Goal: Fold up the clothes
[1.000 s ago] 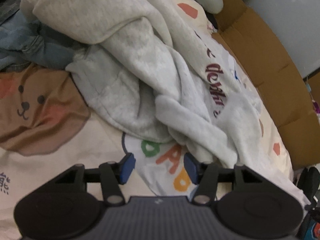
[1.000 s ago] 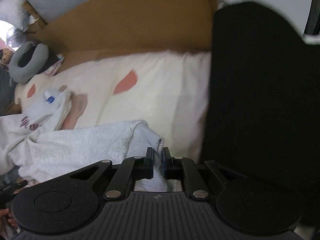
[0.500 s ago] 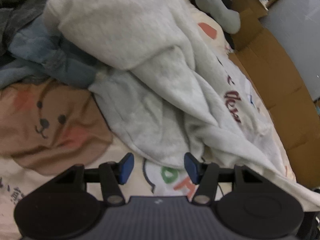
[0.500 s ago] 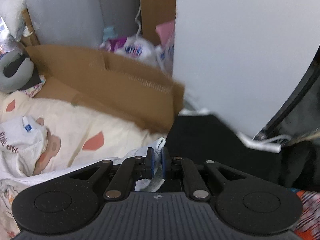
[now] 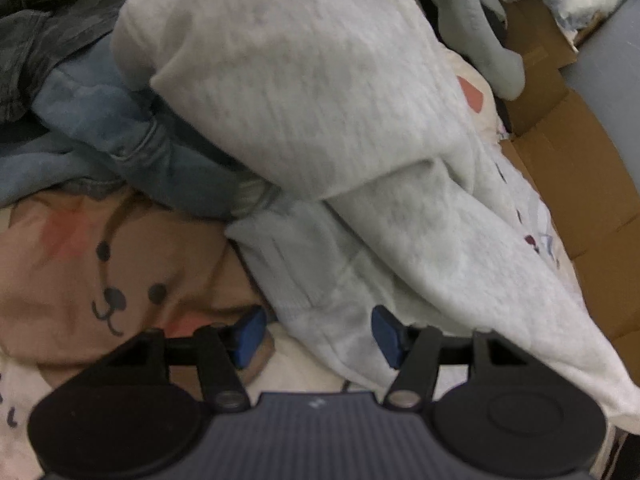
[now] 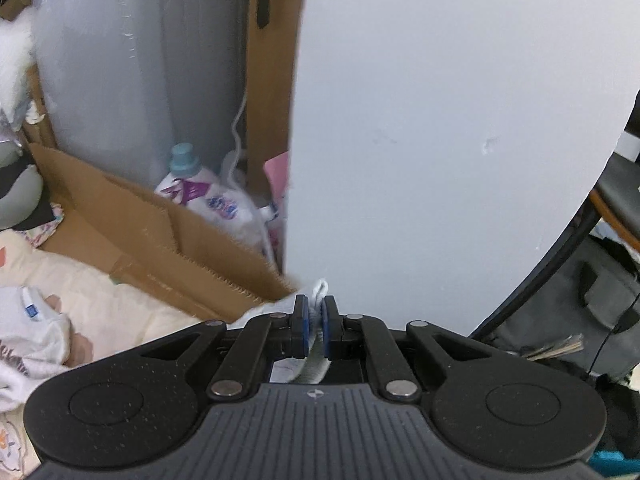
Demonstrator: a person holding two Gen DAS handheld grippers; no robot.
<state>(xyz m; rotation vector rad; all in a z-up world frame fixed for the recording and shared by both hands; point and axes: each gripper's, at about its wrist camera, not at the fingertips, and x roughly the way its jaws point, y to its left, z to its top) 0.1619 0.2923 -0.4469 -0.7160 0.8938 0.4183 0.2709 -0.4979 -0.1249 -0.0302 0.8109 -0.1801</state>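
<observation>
Right gripper (image 6: 315, 330) was clamped on the ribbed cuff of a pale grey fleece sweatshirt (image 5: 320, 128), lifted w/ it. Left gripper (image 5: 316, 334) stood wide, sweatshirt hem between its blue pads, on the bear-print bedsheet (image 5: 80, 264).

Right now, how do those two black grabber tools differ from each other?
The left gripper has its jaws apart, with pale grey sweatshirt fabric between them and neither pad visibly pressing it; the right gripper is shut on a white ribbed cuff. The left faces the clothes pile; the right faces a wall. Both have blue pads.
</observation>
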